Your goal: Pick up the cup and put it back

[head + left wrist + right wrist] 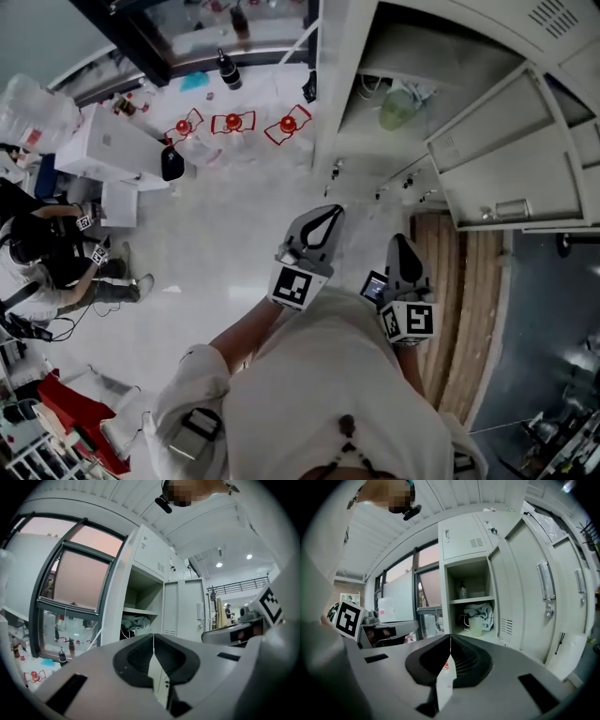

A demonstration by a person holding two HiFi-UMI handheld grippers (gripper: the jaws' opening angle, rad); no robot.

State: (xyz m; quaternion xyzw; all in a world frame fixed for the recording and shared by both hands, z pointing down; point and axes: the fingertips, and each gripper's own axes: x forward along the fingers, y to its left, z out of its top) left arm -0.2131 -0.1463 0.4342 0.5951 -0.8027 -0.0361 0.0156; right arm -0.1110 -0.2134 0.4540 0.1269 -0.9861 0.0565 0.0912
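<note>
Currently both tools are empty: left gripper has its jaws pressed together with nothing between them, and right gripper likewise. Both are held in front of the body, well apart from the target, so closed jaws probably suit plain carrying before a reach. The cup, pale green, smooth-walled and cylindrical, stands upright in the open compartment of the grey sheet-metal locker, just beside a crumpled cloth. The door is swung wide, leaving frontal access. Jaw pads look dark and ribbed. The pick-up is not yet started.
</note>
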